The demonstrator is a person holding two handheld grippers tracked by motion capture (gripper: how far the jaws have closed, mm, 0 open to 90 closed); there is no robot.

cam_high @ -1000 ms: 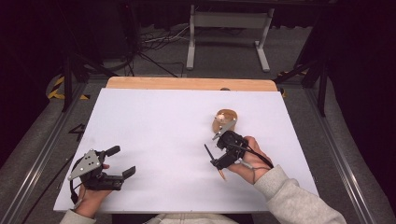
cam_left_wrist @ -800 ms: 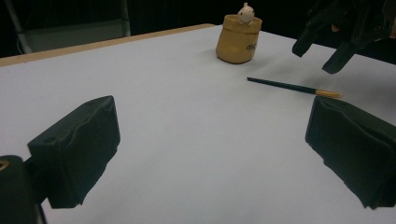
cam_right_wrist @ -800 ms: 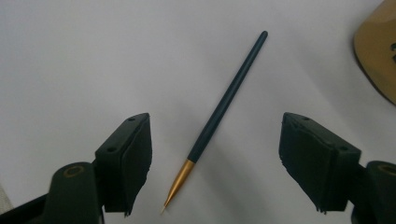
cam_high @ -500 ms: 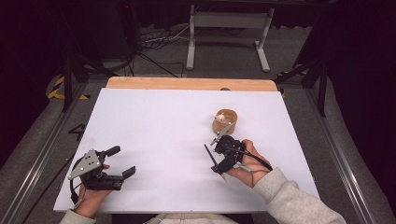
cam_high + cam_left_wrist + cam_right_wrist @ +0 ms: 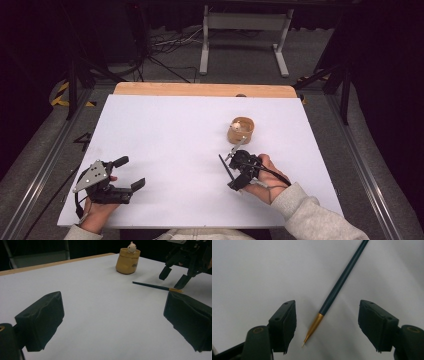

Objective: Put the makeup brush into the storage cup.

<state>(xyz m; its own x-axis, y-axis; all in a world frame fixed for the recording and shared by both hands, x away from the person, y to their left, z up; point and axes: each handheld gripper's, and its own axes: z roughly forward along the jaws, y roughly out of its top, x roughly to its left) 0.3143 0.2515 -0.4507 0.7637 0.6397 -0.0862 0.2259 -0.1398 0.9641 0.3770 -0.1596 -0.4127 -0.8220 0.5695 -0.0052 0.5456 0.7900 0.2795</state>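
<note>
Yellow pot (image 5: 127, 261), paintbrush (image 5: 157, 286) lying flat, table (image 5: 95, 315)

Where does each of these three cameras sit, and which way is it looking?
High view: above the person's side, looking forward and down on the white table; both hands and forearms show.
Left gripper view: rides the left hand-held gripper, looking across the table at the yellow pot.
Right gripper view: rides the right hand-held gripper, looking down on the thin brush.
All three share the brush.

The white worktop (image 5: 175, 150) is evenly lit from overhead against dark surroundings, with soft shadows and mild grain.
</note>
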